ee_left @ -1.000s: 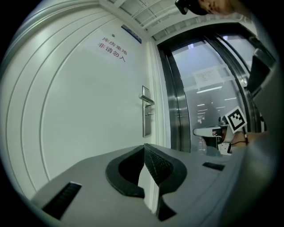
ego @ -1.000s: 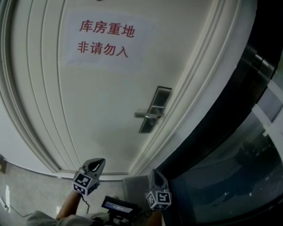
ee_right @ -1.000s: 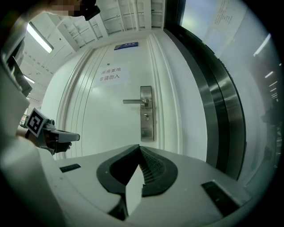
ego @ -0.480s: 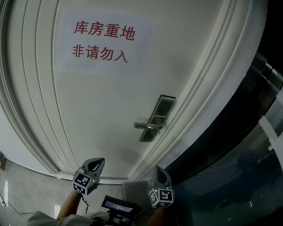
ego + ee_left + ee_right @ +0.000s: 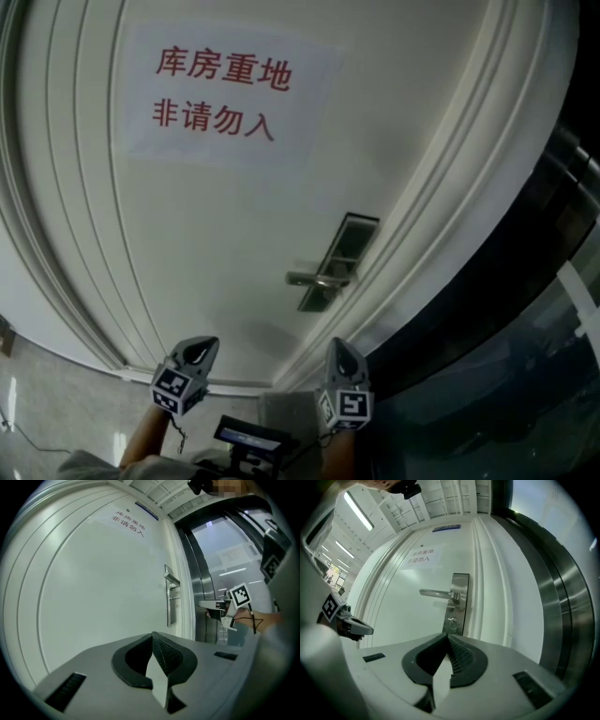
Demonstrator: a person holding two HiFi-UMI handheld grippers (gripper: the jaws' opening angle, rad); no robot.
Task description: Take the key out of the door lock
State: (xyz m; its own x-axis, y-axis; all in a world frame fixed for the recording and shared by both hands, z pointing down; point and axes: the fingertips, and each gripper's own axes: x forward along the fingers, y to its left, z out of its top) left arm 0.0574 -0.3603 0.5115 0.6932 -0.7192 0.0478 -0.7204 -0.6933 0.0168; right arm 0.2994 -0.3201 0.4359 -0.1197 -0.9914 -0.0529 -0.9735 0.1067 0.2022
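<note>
White door (image 5: 234, 234), steel frame (image 5: 562, 602) off its right edge, red-lettered paper sign (image 5: 225, 94) up top; left gripper (image 5: 153, 637) and right gripper (image 5: 448, 637) low, clear of the door, jaws closed and empty; lock plate (image 5: 458, 603) at the door's right edge, key (image 5: 452, 620) in it under the lever handle (image 5: 436, 593).

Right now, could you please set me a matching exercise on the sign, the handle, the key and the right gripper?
1 sign
2 handle
3 key
4 right gripper

a jaws shut, empty
b in the lock plate, under the handle
c red characters
d silver lever

Pairs: 1c, 2d, 3b, 4a
</note>
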